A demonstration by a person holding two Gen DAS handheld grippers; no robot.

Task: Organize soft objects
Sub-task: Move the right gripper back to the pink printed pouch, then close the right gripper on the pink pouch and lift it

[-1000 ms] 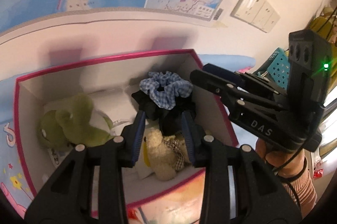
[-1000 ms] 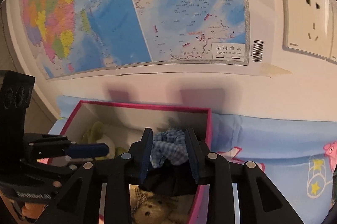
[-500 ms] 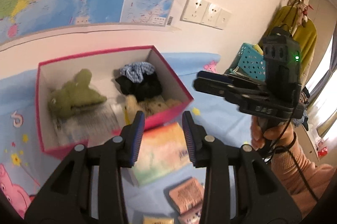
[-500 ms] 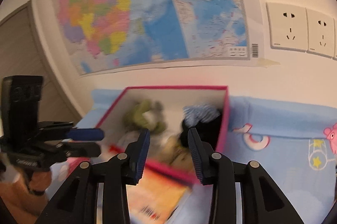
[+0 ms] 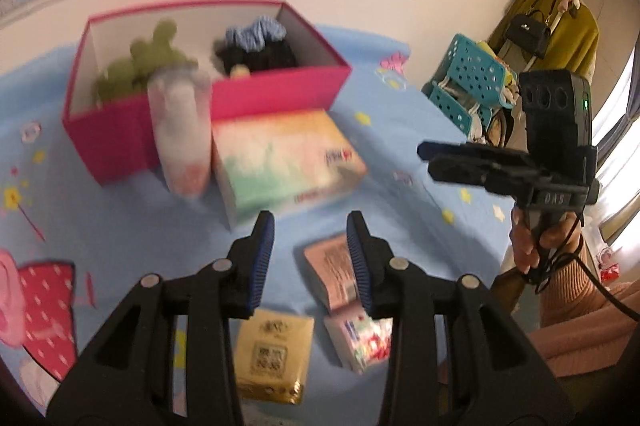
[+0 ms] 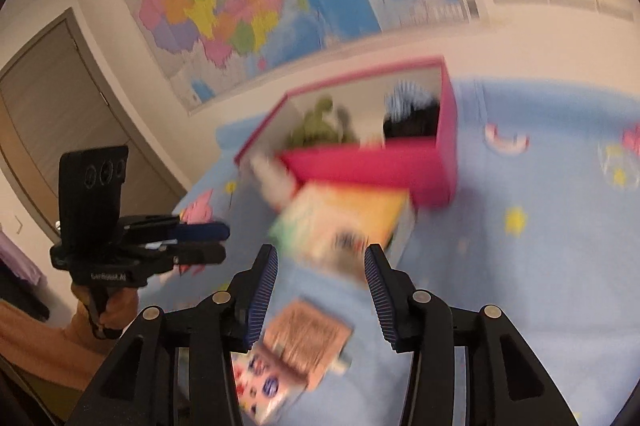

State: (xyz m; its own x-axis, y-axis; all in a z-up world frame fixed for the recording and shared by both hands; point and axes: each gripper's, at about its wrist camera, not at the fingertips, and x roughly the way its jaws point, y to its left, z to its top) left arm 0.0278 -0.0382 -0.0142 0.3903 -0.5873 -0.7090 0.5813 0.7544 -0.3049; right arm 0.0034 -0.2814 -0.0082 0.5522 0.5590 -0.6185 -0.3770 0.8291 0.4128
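Left gripper empty, jaws narrow; right gripper empty, jaws just been opening, above tissue packs near pink box.

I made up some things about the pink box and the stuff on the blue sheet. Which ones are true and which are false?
1. The green plush toy sits inside the pink box. True.
2. The left tool is holding the gold packet. False: nothing is between its jaws, and the packet lies on the blue sheet.
3. The big pastel tissue pack lies in front of the box, outside it. True.
4. The blue checked scrunchie is on the sheet. False: it is in the box, on top of something black.
5. The right tool is empty. True.
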